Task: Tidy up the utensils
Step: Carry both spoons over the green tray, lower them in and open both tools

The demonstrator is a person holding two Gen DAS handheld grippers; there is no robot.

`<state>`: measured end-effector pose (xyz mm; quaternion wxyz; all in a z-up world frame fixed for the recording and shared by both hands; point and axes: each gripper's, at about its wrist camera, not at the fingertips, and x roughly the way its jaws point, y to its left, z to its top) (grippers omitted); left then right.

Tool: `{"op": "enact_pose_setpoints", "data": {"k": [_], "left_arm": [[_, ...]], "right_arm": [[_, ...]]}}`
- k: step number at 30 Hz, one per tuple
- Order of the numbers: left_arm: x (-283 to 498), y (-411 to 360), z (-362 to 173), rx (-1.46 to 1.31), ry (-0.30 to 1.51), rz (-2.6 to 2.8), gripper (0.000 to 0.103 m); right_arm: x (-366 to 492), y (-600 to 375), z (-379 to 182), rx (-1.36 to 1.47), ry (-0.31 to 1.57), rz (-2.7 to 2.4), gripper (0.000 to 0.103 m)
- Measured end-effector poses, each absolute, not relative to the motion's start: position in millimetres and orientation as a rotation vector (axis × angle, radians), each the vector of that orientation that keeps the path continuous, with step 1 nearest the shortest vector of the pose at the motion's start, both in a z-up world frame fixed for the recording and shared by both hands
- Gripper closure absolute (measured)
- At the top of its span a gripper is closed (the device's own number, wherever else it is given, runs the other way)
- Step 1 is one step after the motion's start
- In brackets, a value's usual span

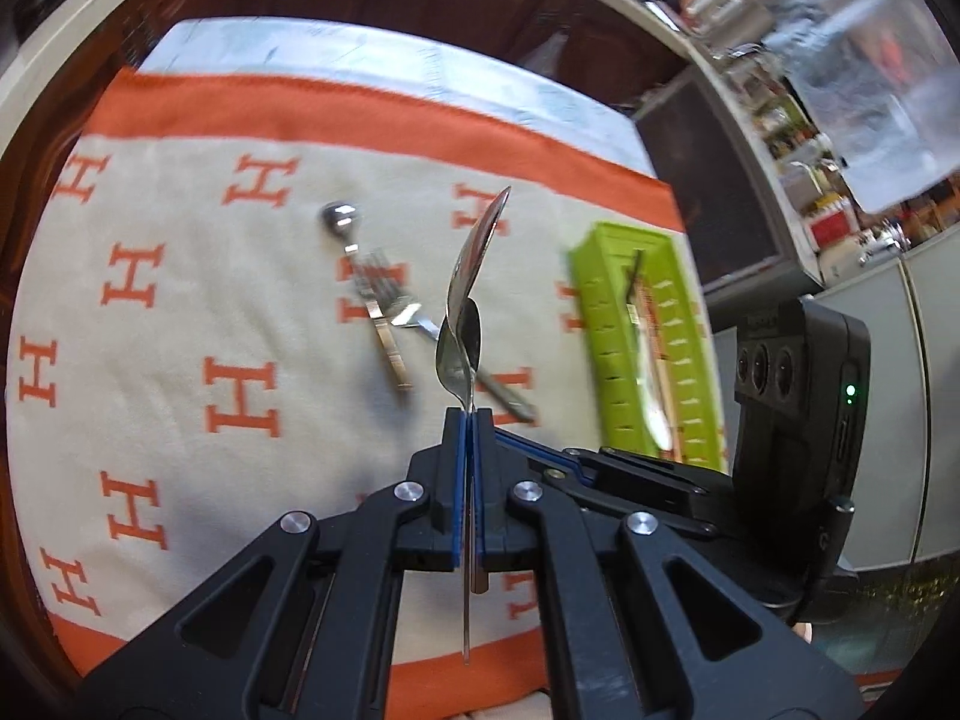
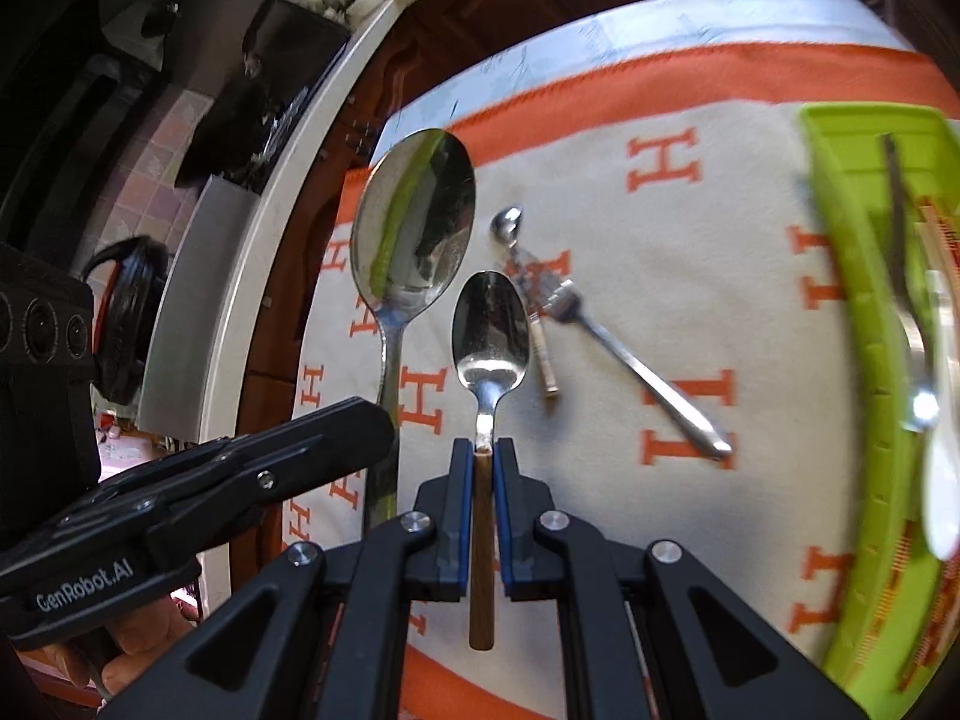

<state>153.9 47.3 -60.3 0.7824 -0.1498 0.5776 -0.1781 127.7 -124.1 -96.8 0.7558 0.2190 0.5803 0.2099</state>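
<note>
My left gripper (image 1: 469, 420) is shut on the handle of a large steel spoon (image 1: 474, 258), held upright above the cloth and seen edge-on. My right gripper (image 2: 483, 450) is shut on a smaller spoon (image 2: 491, 330) with a brown handle, its bowl pointing forward. The two held spoons sit close side by side; the large spoon (image 2: 414, 222) and left gripper (image 2: 366, 426) show at the left of the right wrist view. On the cloth lie a small spoon (image 1: 342, 219) and two forks (image 1: 375, 276). A green tray (image 1: 591, 276) at the right holds several utensils.
A beige cloth with orange H marks and an orange border (image 1: 180, 312) covers the table. The loose fork (image 2: 600, 330) lies diagonally between my grippers and the green tray (image 2: 840, 192). Dark wooden cabinets and a pale counter edge (image 2: 240, 276) lie beyond the table.
</note>
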Motion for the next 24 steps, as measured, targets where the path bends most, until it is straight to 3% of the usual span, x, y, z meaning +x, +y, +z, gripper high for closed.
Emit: {"op": "enact_pose_setpoints", "data": {"k": [9,24], "left_arm": [[149.8,-45.9,-46.5,-0.32,1.227,-0.486,0.103],[158.2,-149.6,-115.8,-0.354,1.364,-0.456,0.103]], "right_arm": [[107.5,-226.1,-72.2,0.468,1.19,0.274,0.097],[89.8,-296.9,-105.8,0.326,1.255,0.126,0.097]]}}
